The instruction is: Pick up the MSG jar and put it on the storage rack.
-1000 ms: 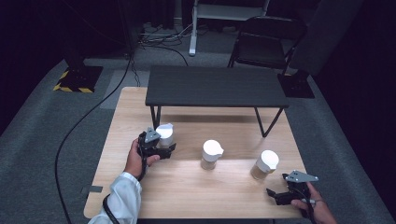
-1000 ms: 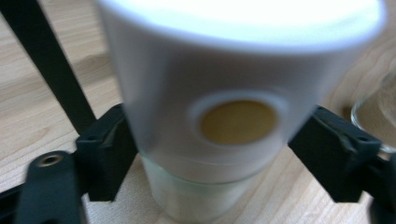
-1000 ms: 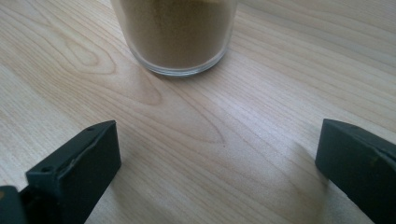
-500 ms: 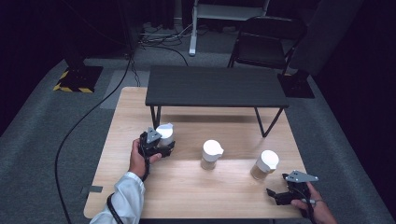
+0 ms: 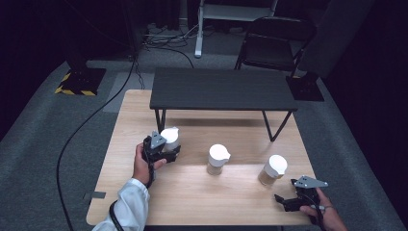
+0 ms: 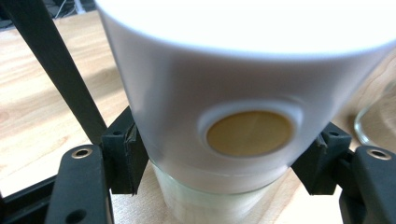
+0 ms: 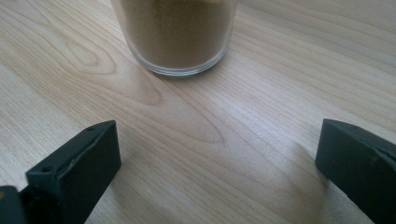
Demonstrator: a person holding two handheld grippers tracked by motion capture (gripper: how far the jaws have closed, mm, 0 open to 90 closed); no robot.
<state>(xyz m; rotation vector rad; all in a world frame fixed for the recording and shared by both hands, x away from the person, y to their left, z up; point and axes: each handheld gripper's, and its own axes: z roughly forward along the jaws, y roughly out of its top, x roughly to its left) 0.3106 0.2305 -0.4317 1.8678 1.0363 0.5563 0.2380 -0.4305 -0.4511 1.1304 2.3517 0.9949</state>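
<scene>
Three glass jars with white lids stand on the wooden table (image 5: 192,202). My left gripper (image 5: 167,149) is shut on the left jar (image 5: 170,136). In the left gripper view its fingers (image 6: 123,156) press both sides of that jar (image 6: 243,84), at the lid's lower edge. The middle jar (image 5: 217,159) stands free. My right gripper (image 5: 285,202) rests open near the front right corner. The jar of brown powder (image 5: 272,169) stands just beyond it. In the right gripper view the jaws are wide apart, with bare wood between them and the brown jar (image 7: 175,32) ahead.
A low black table (image 5: 221,89) stands across the far half of the wooden top; its leg (image 6: 56,70) is close beside the left jar. A dark chair (image 5: 274,43) is on the floor behind, and a black cable (image 5: 82,130) runs along the carpet at left.
The left hand has shifted slightly at the left jar, with its jaws now snug against it. The right hand and the other two jars have kept still.
</scene>
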